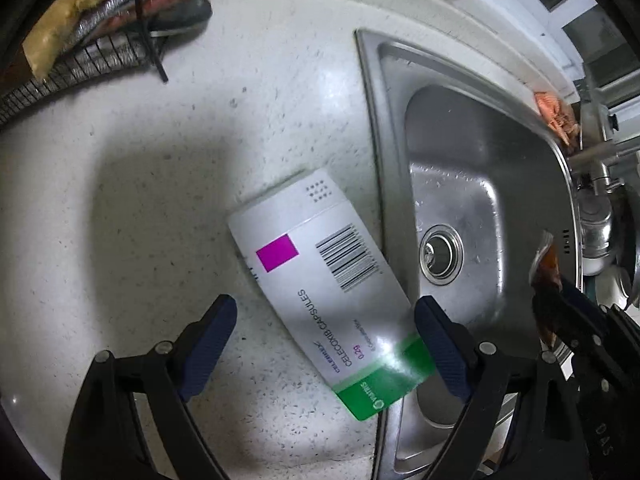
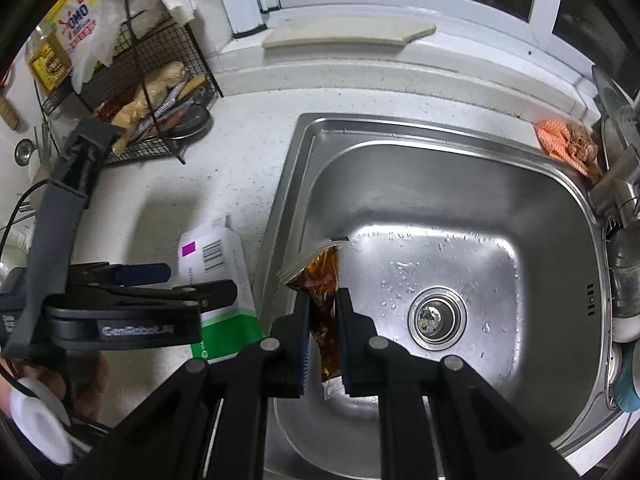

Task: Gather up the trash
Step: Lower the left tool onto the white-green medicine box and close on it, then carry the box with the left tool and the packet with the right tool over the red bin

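Observation:
A white medicine box (image 1: 320,276) with a magenta square, a barcode and a green end lies flat on the speckled counter beside the sink; it also shows in the right wrist view (image 2: 218,264). My left gripper (image 1: 324,322) hangs open above its green end, fingers either side, not touching. My right gripper (image 2: 323,308) is shut on a brown sauce sachet (image 2: 324,280), held over the steel sink basin (image 2: 500,208). The sachet (image 1: 546,276) appears at the right edge of the left wrist view. The left gripper (image 2: 160,280) is seen side-on from the right wrist.
A black wire rack (image 2: 132,112) with bags and utensils stands on the counter at the back left. An orange cloth (image 2: 564,140) lies on the sink's far right rim next to the tap (image 2: 616,196). A hand (image 2: 84,384) holds the left tool.

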